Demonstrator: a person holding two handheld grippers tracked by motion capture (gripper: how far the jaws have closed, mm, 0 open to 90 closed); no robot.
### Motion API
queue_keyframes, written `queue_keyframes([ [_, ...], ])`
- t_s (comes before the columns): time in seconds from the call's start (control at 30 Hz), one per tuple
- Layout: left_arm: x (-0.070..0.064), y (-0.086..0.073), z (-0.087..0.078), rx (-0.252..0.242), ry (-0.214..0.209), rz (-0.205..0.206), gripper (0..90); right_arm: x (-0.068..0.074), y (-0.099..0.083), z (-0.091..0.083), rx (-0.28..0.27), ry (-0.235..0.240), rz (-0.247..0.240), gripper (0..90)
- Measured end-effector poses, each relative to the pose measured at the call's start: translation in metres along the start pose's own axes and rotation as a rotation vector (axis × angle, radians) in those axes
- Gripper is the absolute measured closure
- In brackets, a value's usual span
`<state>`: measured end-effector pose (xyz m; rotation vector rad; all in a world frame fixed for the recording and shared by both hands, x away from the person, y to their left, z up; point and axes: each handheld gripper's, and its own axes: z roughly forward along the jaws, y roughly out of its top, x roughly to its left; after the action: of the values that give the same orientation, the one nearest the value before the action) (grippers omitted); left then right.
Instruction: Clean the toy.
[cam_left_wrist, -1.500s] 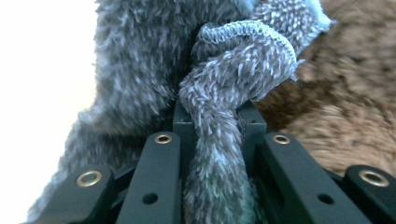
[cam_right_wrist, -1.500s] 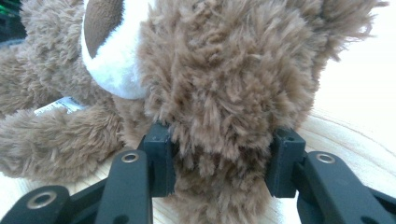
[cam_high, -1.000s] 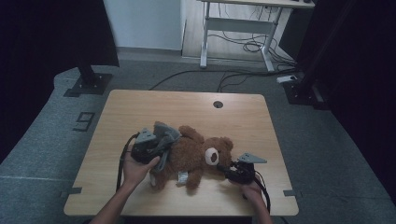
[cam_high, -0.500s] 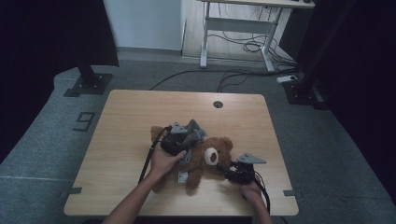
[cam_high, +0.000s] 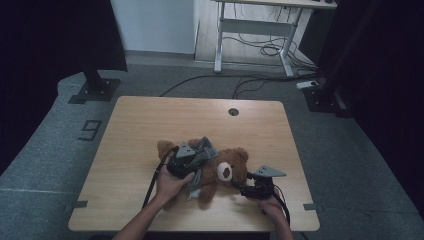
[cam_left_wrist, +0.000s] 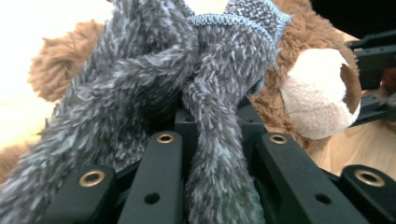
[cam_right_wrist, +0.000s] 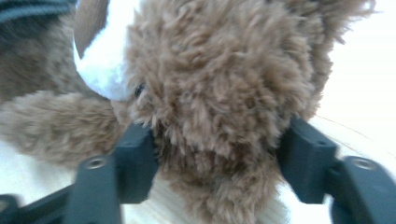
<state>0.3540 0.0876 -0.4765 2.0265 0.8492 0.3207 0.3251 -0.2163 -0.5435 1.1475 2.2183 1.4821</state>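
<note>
Dragging the grey fuzzy cloth (cam_high: 200, 152) across the teddy bear (cam_high: 220, 172): that's what has changed. A second ago the left claw (cam_high: 192, 157) was at the bear's left side with the cloth bunched near the legs; half a second ago it was over the belly; now it sits higher on the torso, close to the head. The right claw (cam_high: 244, 189) has barely moved and keeps its place at the head end.

Left claw: narrow, pinching a strand of the grey cloth (cam_left_wrist: 210, 140) between its jaws, the rest draped over the bear's body. The blue-stitched hem (cam_left_wrist: 233, 18) lies against the bear's neck, just beside the white muzzle (cam_left_wrist: 317, 93). Right claw: jaws set wide around the bear's head (cam_right_wrist: 210, 93), fur pressed on both inner faces, so it looks clamped on the head, pinning the toy.

The bear lies on its back at the front middle of the wooden bench (cam_high: 150, 125), head toward the person's right. My read: a wrapping or dressing job is mid-way; the cloth reaches the chest but isn't settled.

Around: a cable hole (cam_high: 233, 111) in the bench's far side, well apart. A white desk frame (cam_high: 255, 35) with floor cables (cam_high: 260, 50) stands behind. Nothing on the bench blocks the way; the only snags are the bear's own arm and the left claw's trailing cable (cam_high: 155, 175).
</note>
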Motion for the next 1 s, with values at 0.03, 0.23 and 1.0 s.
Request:
queue_keyframes([
  [0.03, 0.000, -0.002, -0.001, -0.009, -0.004, -0.003, 76.5, 0.000, 0.001, -0.002, -0.003, 0.012, 0.006, 29.6],
  [0.23, -0.003, -0.013, -0.006, -0.041, -0.029, -0.011, 76.9, 0.004, 0.015, -0.014, -0.062, 0.028, 0.029, 13.4],
  [1.0, -0.014, -0.034, -0.019, -0.076, -0.052, -0.002, 76.9, 0.009, 0.048, 0.008, 0.038, 0.138, 0.086, 1.1],
])
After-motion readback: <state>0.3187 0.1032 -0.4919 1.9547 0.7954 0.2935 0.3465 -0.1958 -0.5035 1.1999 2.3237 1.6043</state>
